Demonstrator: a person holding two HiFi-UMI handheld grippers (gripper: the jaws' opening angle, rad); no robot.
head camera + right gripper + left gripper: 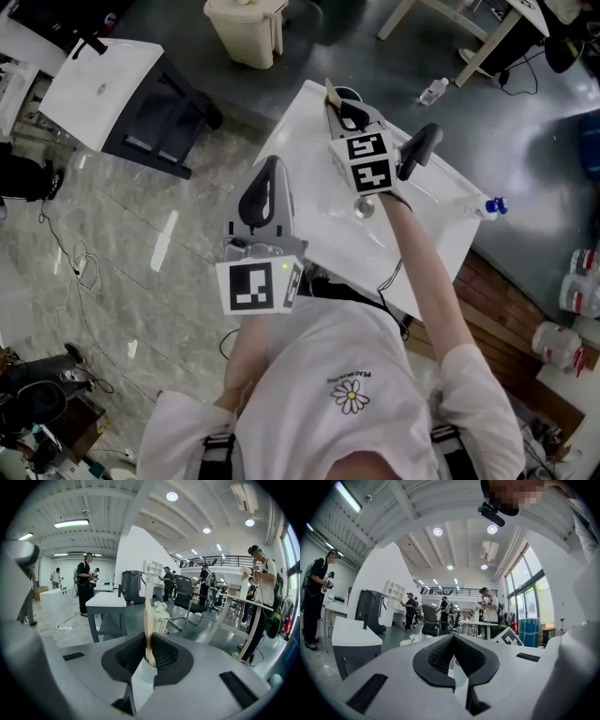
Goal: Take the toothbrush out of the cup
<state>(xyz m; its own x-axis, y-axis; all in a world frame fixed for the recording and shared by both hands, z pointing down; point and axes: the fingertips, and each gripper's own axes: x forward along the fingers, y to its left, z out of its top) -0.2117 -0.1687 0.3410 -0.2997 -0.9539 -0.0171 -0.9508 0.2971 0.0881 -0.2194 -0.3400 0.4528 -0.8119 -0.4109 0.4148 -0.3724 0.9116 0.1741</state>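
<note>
Tabletop point(314, 131) gleams white above grey marbled floor point(141, 253).

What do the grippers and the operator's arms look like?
Left gripper and right gripper: light grey shells, black textured jaws, each with a white cube of black square markers. Operator wears a white short-sleeved T-shirt with a daisy print.

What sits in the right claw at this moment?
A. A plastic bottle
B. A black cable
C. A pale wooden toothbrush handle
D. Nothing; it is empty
C: in the right gripper view, the right claw is closed on the toothbrush, whose slim pale wooden handle stands upright between the two dark pads.
</note>
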